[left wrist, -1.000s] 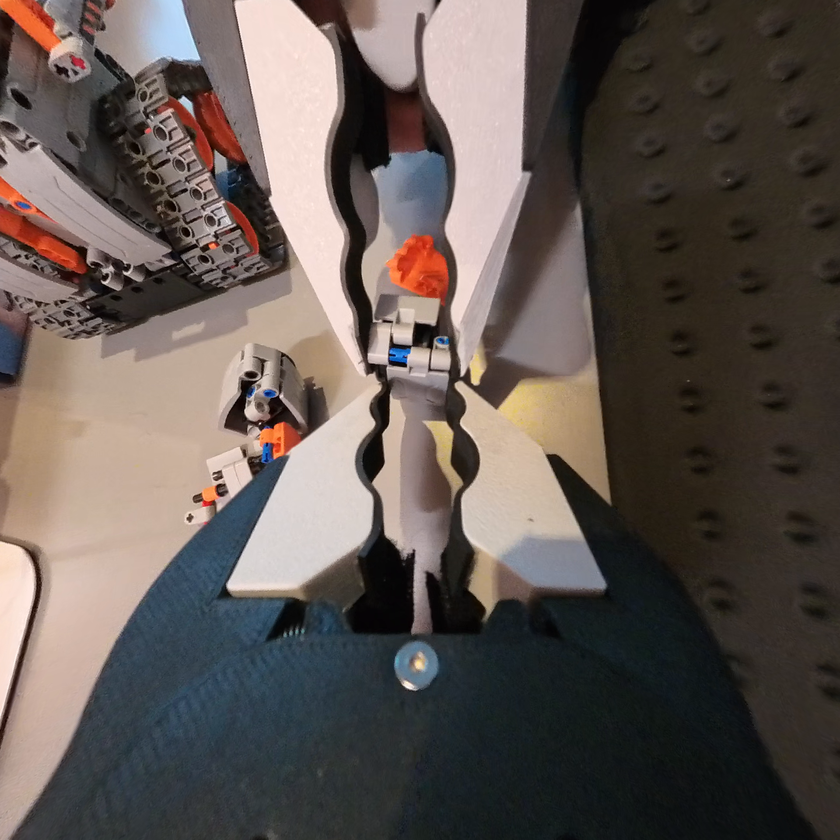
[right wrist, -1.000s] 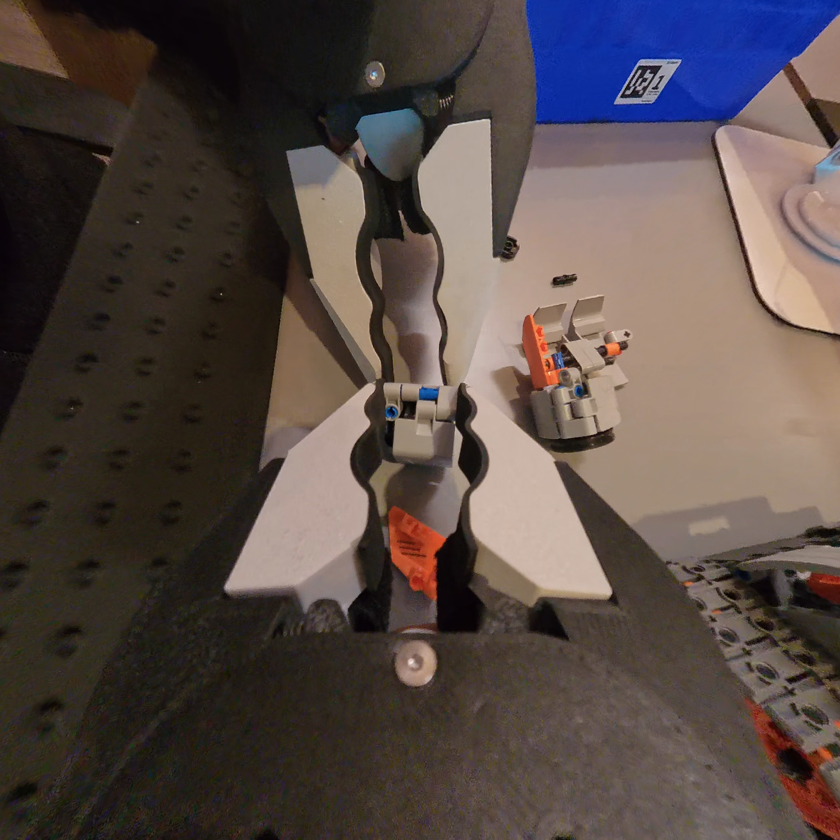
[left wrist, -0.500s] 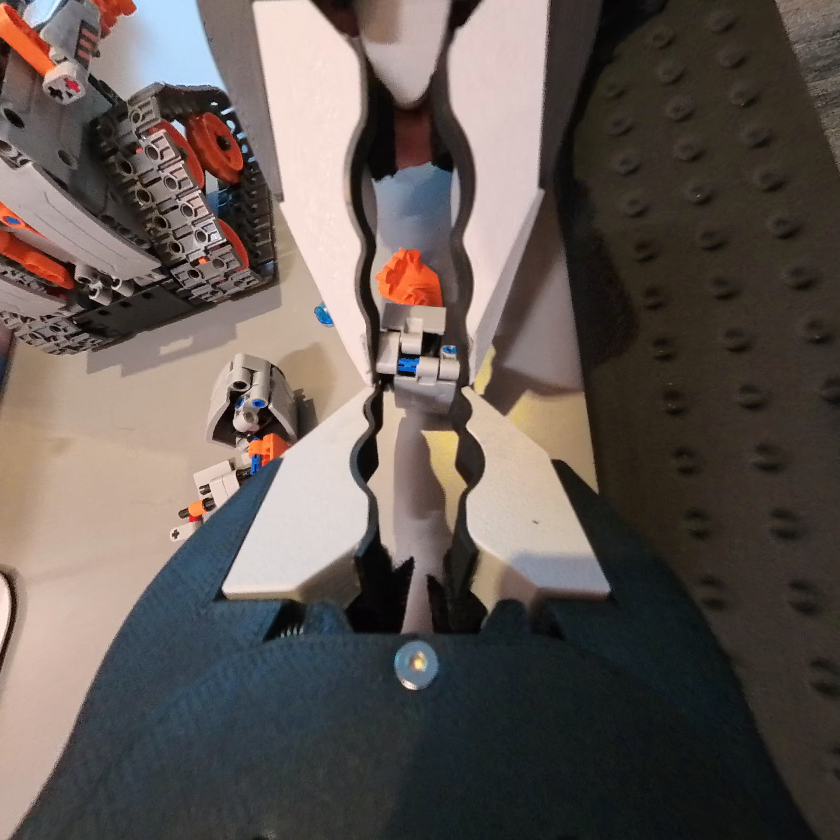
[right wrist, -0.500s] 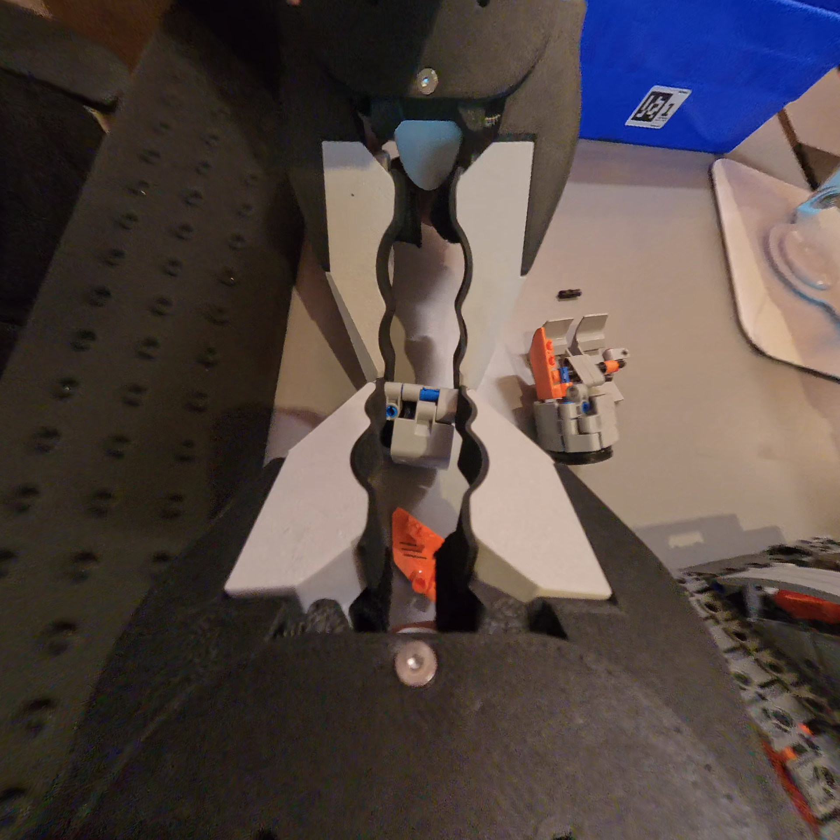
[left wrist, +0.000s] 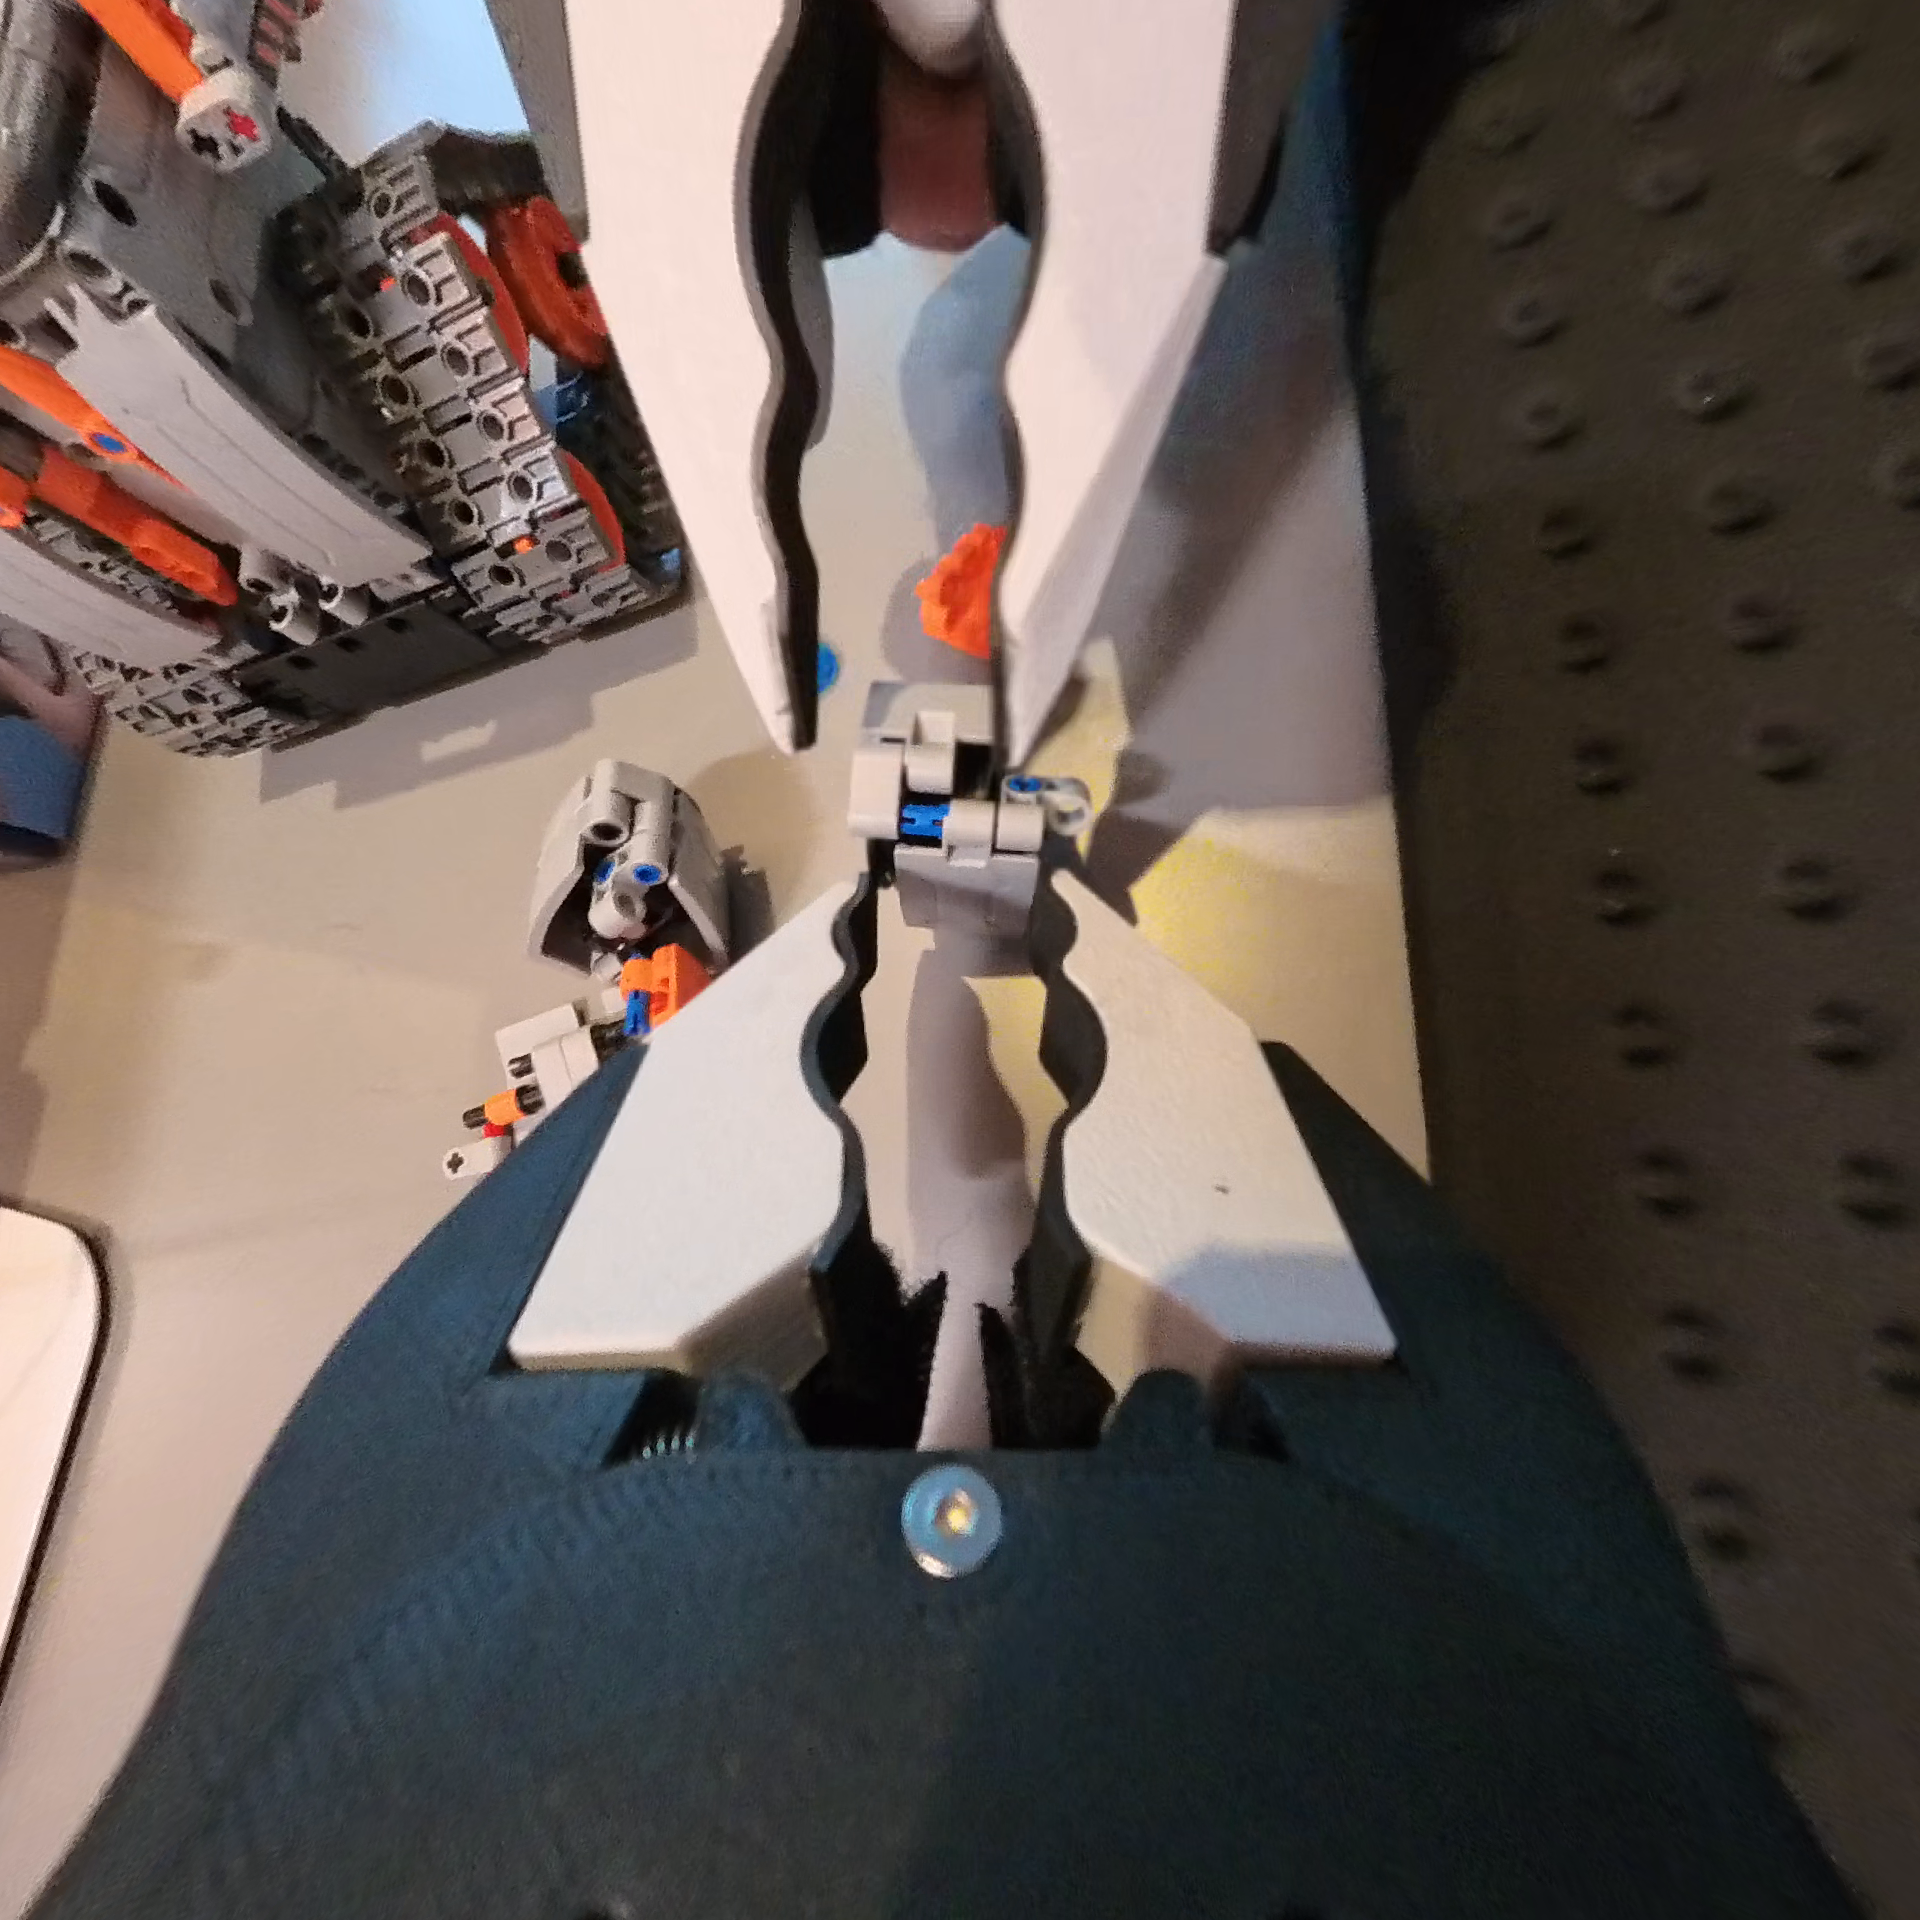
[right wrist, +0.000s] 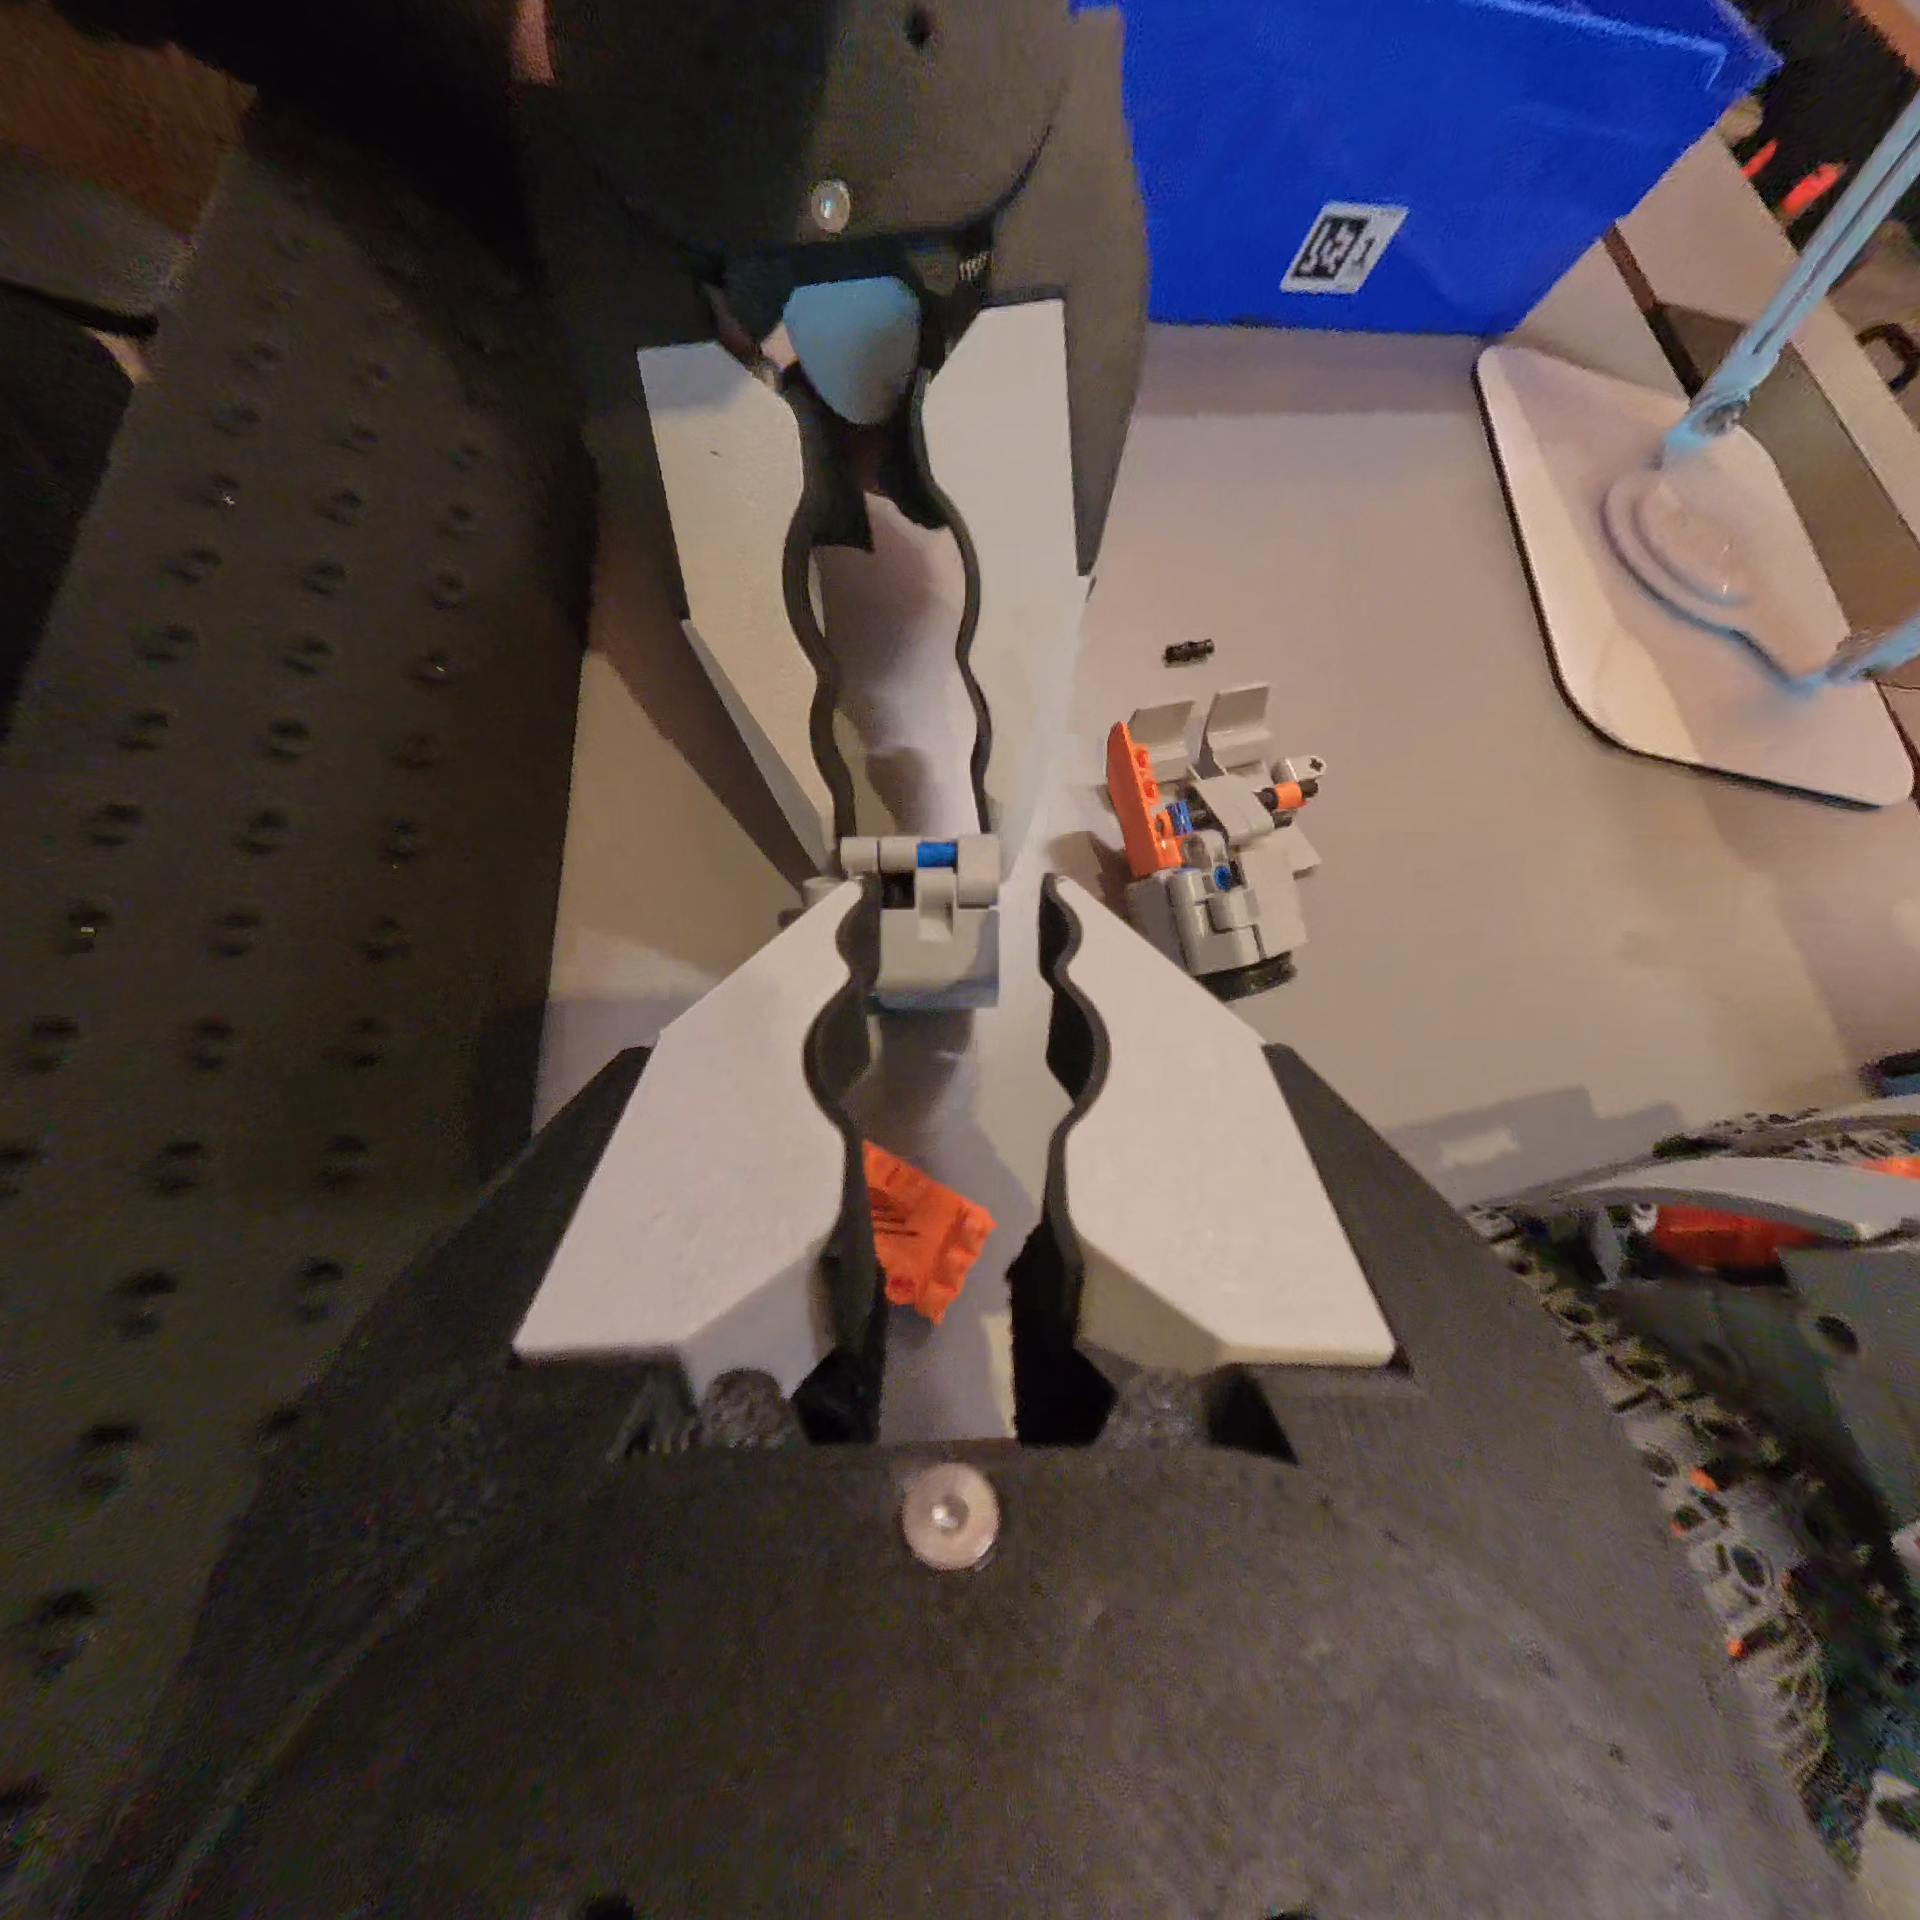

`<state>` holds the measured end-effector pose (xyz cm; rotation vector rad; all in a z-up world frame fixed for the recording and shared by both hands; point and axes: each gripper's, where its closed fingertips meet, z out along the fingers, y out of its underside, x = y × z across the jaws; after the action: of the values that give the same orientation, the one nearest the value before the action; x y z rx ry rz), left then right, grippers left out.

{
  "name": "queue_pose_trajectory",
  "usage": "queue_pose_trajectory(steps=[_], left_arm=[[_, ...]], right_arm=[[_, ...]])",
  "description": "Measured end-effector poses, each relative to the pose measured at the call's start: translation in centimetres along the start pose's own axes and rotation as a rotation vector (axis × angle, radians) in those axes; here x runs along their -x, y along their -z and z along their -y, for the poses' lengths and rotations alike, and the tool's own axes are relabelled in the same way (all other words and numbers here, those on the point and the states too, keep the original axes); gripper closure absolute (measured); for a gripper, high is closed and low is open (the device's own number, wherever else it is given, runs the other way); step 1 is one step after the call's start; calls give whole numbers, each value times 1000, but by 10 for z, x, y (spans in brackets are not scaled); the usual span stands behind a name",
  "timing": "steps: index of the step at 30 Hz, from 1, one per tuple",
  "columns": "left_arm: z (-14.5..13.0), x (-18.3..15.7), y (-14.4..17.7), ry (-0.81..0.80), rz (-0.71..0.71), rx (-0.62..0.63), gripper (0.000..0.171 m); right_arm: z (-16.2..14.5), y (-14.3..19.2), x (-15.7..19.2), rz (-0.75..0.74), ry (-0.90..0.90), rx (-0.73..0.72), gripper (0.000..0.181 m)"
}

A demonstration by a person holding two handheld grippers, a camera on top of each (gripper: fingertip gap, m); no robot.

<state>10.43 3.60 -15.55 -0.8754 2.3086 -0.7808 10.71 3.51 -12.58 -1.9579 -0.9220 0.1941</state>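
Grey brick pieces make up the small hinged assembly that is pinched at the tips of the left gripper, whose fingers are closed on its lower block. To the left of those fingers, a tracked brick vehicle and a loose grey-and-orange sub-assembly are seen on the pale worktop. Opposite, the right gripper is seen with its fingers parted: the assembly touches the left finger only, with a gap beside the right one. An orange piece lies on the worktop between the right fingers, nearer their base. With one narrow pinch bearing the assembly, it could be levered out or its hinge folded by any sideways nudge, and the studded black mat to the left could swallow a dropped part.
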Motion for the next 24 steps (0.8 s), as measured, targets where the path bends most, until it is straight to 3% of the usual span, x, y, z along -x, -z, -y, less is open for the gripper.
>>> queue_pose_trajectory(steps=[2, 20, 24], left_arm=[[2, 1, 0, -11, 12, 2, 145], [10, -5, 2, -1, -33, -47, 141], [16, -3, 10, -36, 9, -78, 144]], right_arm=[[-1, 0, 1, 12, 4, 2, 168], [-5, -5, 5, 62, -27, 17, 169], [-5, -2, -1, 61, -85, -4, 169]])
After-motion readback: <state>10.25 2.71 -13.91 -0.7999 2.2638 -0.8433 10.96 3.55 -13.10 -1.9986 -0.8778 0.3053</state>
